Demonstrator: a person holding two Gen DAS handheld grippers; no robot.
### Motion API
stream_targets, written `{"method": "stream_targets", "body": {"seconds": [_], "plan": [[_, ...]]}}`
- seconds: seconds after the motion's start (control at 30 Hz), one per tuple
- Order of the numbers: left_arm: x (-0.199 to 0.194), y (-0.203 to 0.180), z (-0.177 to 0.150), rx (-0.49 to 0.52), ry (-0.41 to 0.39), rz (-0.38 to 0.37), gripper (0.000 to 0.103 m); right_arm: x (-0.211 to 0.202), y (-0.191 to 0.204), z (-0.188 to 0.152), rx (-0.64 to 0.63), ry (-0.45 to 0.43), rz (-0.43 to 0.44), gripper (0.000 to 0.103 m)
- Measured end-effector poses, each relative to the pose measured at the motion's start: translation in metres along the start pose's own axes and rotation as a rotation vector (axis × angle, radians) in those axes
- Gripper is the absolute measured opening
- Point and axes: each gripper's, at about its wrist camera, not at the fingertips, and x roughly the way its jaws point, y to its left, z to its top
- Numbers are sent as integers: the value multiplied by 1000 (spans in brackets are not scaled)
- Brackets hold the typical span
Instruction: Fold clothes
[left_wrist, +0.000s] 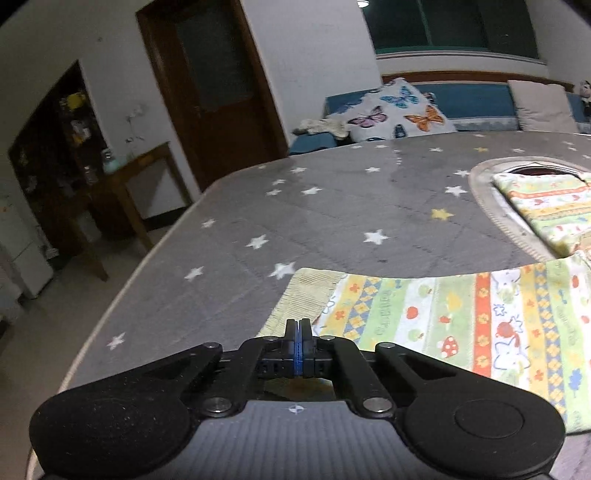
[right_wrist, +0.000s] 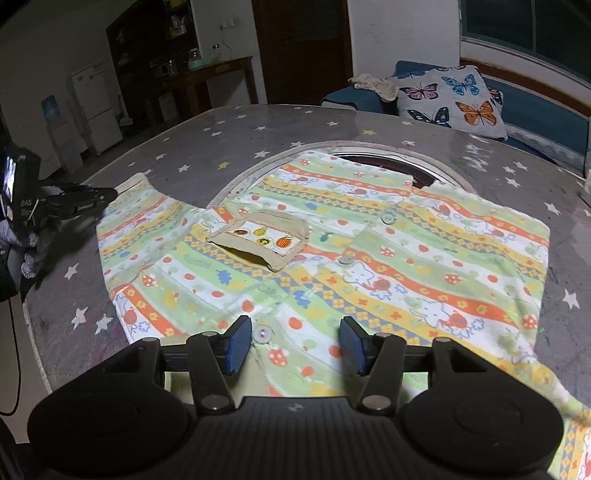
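Right wrist view — shirt (right_wrist: 332, 236) pocket (right_wrist: 258, 240) gapes open.

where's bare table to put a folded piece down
The widest bare stretch of the star-print tablecloth lies beyond the shirt's sleeve, out to the far table edge. A narrower strip runs between the shirt and the edge facing the butterfly pillow. The middle is crowded: the shirt covers it and overlaps the round inset.
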Motion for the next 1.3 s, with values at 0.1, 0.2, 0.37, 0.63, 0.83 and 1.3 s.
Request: {"method": "stream_targets", "body": {"seconds": [0.1,0.2,0.37,0.63,0.83,1.3], "plan": [[4,13,-2,-23,19,38,0,2,-3,-3,7,0,2,60],[-2,16,2,-41,27,24,0,0,-3,-3,13,-16,-6,61],[-29,-5,11,-8,-5,-84,5,-5,6,-3,-15,-24,-1,61],[-80,-86,29,123,-124,-417,7,-4,26,-14,-106,12,-6,63],[-100,-149,13,288,-173,-559,11,-24,16,-24,-40,-18,-32,63],[-102,-159,15,326,-179,-573,26,-52,-21,-42,88,-33,-75,63]]}}
